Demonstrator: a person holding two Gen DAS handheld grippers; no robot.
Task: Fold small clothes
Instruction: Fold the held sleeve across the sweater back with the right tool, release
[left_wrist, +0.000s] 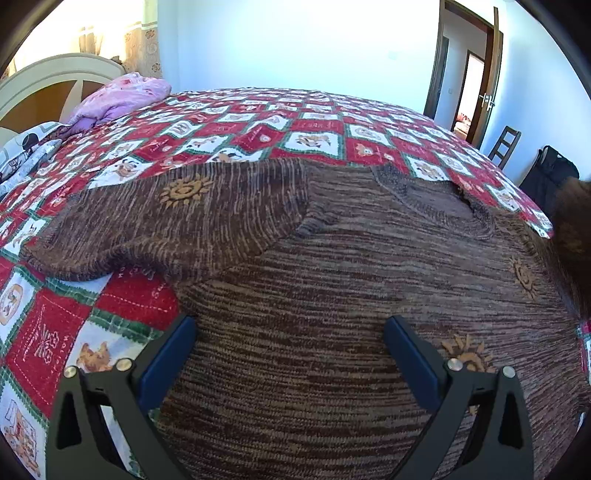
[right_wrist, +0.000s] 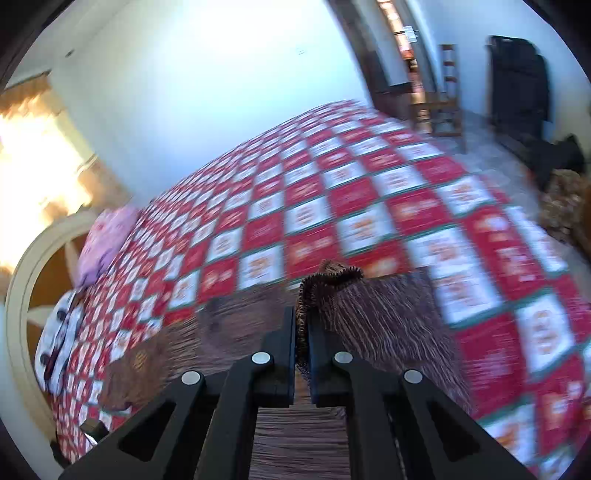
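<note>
My right tongs (right_wrist: 302, 332) are clamped on a sleeve end of the brown sweater (left_wrist: 332, 295), lifting it; my left tongs (left_wrist: 290, 354) hang apart over its body. It lies spread on the quilt (left_wrist: 314, 122); folding has barely begun.

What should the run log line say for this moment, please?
left gripper: open, above brown sweater | right gripper: shut on sweater edge | sweater on checked bedspread
</note>
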